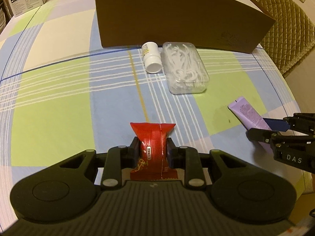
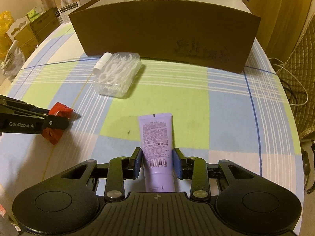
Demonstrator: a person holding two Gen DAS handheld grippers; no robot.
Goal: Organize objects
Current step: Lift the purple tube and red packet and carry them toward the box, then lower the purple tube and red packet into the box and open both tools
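My left gripper (image 1: 153, 147) is shut on a red snack packet (image 1: 153, 141), low over the checked tablecloth; it also shows in the right wrist view (image 2: 57, 116). My right gripper (image 2: 157, 158) has its pads around a purple tube (image 2: 156, 141) that lies on the cloth; the left pad touches it and a narrow gap shows at the right pad. The tube also shows in the left wrist view (image 1: 248, 116). A white bottle (image 1: 151, 59) lies on its side beside a clear box of floss picks (image 1: 184, 66), in front of a brown cardboard box (image 1: 177, 21).
The brown box (image 2: 163, 33) is open at the top with a white inside. Cartons (image 2: 29, 27) stand past the table's far left edge. A quilted chair (image 1: 285, 29) stands at the right. Cables (image 2: 295, 90) hang off the right side.
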